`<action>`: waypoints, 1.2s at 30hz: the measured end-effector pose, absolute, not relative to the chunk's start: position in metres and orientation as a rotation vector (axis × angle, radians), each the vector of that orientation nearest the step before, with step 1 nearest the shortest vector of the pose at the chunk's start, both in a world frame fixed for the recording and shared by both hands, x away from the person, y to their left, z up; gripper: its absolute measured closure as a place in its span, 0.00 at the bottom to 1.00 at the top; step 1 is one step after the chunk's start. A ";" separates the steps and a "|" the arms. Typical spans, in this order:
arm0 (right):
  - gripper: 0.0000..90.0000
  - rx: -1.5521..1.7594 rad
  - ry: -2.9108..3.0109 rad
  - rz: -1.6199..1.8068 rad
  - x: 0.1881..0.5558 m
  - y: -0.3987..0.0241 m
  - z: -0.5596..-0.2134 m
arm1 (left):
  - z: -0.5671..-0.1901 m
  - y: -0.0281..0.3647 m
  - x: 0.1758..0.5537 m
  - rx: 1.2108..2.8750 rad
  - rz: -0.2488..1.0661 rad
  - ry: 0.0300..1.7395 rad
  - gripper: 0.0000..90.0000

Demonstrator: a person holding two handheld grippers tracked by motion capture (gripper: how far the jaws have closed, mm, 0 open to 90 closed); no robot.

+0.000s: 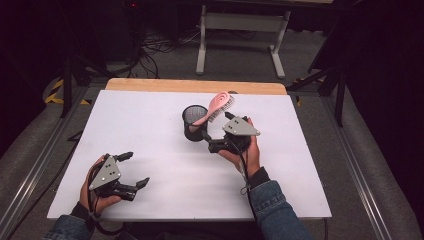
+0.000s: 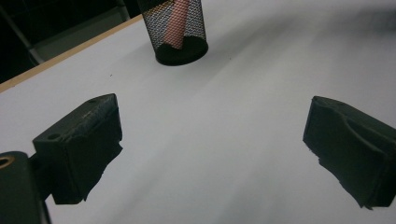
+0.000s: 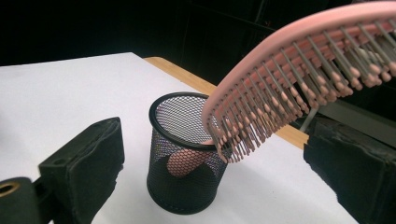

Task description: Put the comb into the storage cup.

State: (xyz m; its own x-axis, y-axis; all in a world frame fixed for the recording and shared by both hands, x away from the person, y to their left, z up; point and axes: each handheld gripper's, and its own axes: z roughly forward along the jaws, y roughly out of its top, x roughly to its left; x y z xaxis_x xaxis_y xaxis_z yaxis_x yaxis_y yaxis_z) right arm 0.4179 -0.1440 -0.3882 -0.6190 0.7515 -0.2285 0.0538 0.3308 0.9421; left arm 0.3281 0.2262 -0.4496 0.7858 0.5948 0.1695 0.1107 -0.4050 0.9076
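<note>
A black mesh cup [image 1: 194,125] stands upright near the middle of the white table [image 1: 150,115]. A pink hairbrush [image 1: 220,106] leans in it, handle down inside the cup, head sticking out up and to the right. My right gripper [image 1: 216,127] sits just right of the cup, open, and its jaws stand to either side of the cup [image 3: 187,158] without touching it. The brush head [image 3: 299,65] hangs bristles down above the gap, and the pads do not press it. My left gripper [image 1: 136,169] rests open near the front left, holding nothing. From there the cup [image 2: 180,32] stands farther off.
The table's wooden far edge [image 1: 195,86] lies just behind the cup. Beyond it, on the floor, stands a white metal frame [image 1: 240,35] with cables beside it. Bare white surface [image 2: 233,116] stretches between my left gripper and the cup.
</note>
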 end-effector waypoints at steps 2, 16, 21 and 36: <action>0.06 0.703 1.923 1.330 0.416 -0.144 -0.387 | -0.450 0.226 0.328 1.941 0.587 0.531 0.06; 0.06 0.695 1.888 1.335 0.404 -0.150 -0.384 | -0.449 0.227 0.328 1.940 0.594 0.533 0.06; 0.06 0.689 1.891 1.334 0.400 -0.152 -0.387 | -0.449 0.225 0.327 1.947 0.593 0.529 0.06; 0.06 0.635 1.881 1.338 0.383 -0.161 -0.379 | -0.449 0.225 0.328 1.946 0.591 0.528 0.06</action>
State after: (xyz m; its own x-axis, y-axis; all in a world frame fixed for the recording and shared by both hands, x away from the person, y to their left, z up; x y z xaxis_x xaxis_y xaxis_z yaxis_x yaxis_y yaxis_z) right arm 0.3830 -0.1606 -0.3791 -0.6114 0.7412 -0.2772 -0.0185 0.3368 0.9414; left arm 0.3276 0.2247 -0.4494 0.7859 0.5929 0.1755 0.1075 -0.4105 0.9055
